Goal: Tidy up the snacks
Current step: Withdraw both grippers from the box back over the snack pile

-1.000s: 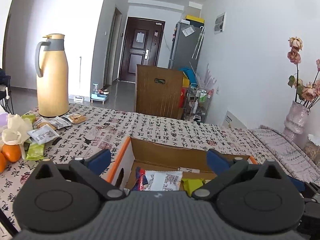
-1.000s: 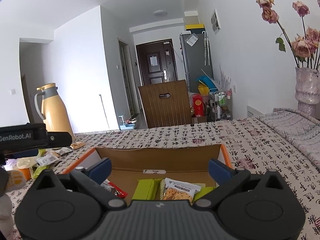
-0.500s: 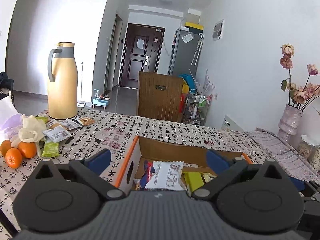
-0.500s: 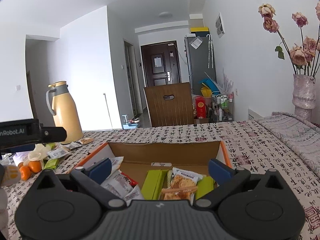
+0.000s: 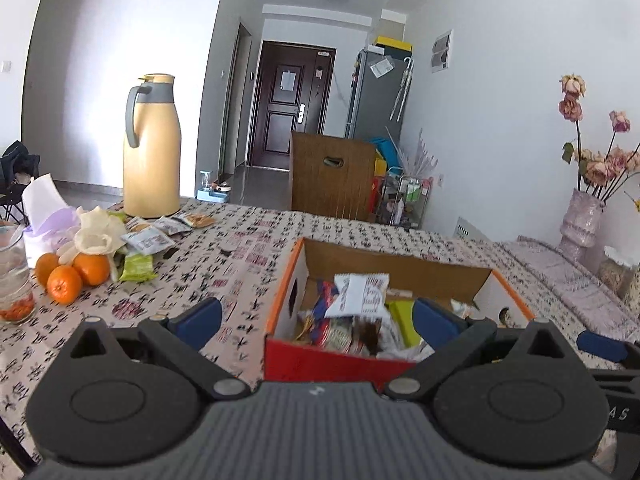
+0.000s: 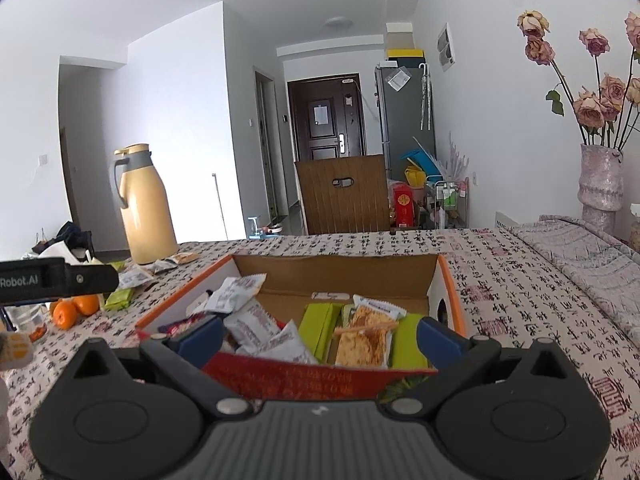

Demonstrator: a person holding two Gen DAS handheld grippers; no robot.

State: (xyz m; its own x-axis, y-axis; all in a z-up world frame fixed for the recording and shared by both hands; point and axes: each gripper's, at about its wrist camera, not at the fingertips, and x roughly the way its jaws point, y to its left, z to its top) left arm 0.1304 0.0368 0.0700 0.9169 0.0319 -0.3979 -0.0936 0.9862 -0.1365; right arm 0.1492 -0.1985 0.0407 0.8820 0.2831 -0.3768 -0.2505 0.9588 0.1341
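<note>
right wrist view: both grippers (image 6: 318,334) (image 5: 316,320) spread wide, empty; orange-rimmed cardboard box (image 6: 451,292) half full; approach loose green packet (image 5: 137,268) flat, low.

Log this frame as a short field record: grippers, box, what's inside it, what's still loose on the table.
left gripper: open, empty
right gripper: open, empty
box: open cardboard, orange rim, on patterned tablecloth
box contents: green packs, cracker pack, white wrappers
loose snack packets: beside yellow thermos
also on table: oranges, glass jar
</note>
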